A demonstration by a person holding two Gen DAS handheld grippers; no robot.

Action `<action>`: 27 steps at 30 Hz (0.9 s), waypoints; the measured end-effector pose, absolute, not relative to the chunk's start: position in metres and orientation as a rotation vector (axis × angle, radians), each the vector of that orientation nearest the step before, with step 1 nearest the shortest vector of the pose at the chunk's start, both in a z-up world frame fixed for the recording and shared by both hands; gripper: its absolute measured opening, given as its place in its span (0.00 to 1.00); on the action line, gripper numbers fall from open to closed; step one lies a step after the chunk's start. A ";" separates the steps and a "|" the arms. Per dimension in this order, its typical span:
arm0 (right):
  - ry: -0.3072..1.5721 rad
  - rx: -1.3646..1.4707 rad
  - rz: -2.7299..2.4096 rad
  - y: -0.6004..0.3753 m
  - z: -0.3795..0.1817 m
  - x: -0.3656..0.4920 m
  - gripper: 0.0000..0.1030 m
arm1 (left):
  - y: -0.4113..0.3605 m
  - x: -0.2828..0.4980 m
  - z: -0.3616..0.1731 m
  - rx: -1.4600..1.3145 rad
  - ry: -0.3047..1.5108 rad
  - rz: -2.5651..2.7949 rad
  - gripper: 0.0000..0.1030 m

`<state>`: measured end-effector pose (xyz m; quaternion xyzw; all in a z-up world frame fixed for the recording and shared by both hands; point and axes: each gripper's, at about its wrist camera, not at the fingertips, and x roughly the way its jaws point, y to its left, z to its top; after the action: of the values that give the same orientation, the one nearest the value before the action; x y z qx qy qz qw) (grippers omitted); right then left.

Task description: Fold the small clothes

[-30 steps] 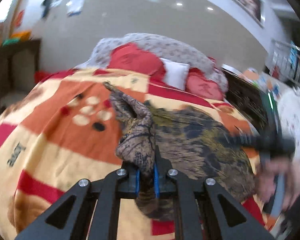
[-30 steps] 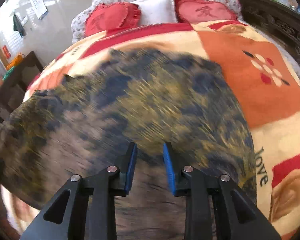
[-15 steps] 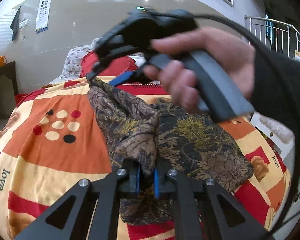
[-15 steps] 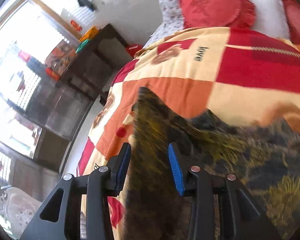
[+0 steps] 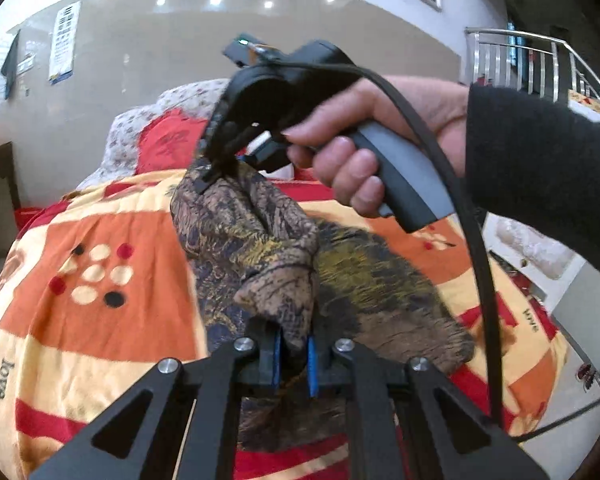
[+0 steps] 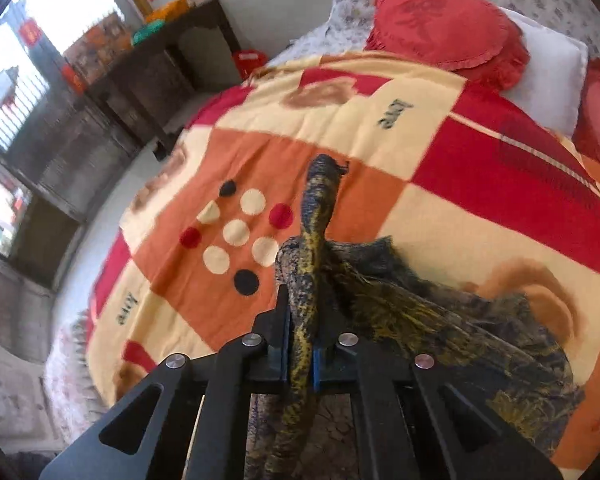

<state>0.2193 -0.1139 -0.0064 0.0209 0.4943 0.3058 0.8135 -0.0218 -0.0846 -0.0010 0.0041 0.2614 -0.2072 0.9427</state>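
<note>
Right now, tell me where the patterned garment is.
The patterned garment lies mid-bed on the orange checked blanket, pinched by the left gripper and the closing right gripper.

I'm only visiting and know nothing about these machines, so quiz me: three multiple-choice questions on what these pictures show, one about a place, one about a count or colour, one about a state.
1. Where does the dark patterned garment lie?
A. on the checked bedspread
B. on the floor
C. on the dark cabinet

2. How many black dots are in the dot cluster on the orange square?
A. two
B. five
C. none

3. What is in the left claw?
A. nothing
B. a bunch of the garment
C. a red cushion

Answers:
1. A, its free part spreads over the bedspread.
2. A, two black among cream and red ones.
3. B, fabric is pinched between its blue pads.
</note>
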 end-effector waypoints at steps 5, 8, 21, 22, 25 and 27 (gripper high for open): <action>1.058 0.098 0.590 -0.198 0.005 0.204 0.20 | -0.135 -0.033 0.004 0.032 0.534 -0.531 0.08; 1.077 0.099 0.533 -0.240 0.003 0.197 0.20 | -0.174 -0.042 -0.001 0.059 0.545 -0.601 0.07; 1.174 0.157 0.424 -0.340 -0.065 0.198 0.20 | -0.259 -0.036 -0.053 0.108 0.694 -0.682 0.07; 1.176 0.171 0.419 -0.345 -0.072 0.199 0.20 | -0.262 -0.035 -0.058 0.118 0.706 -0.680 0.07; 1.202 0.261 0.360 -0.363 -0.096 0.200 0.25 | -0.262 -0.035 -0.072 0.137 0.754 -0.682 0.07; 1.214 0.356 0.354 -0.377 -0.111 0.197 0.32 | -0.257 -0.039 -0.074 0.139 0.774 -0.701 0.09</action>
<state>0.1966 -0.3770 -0.1108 0.1656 0.5644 0.1644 0.7918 -0.0388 -0.2567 -0.0742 0.0661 0.3695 -0.3343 0.8645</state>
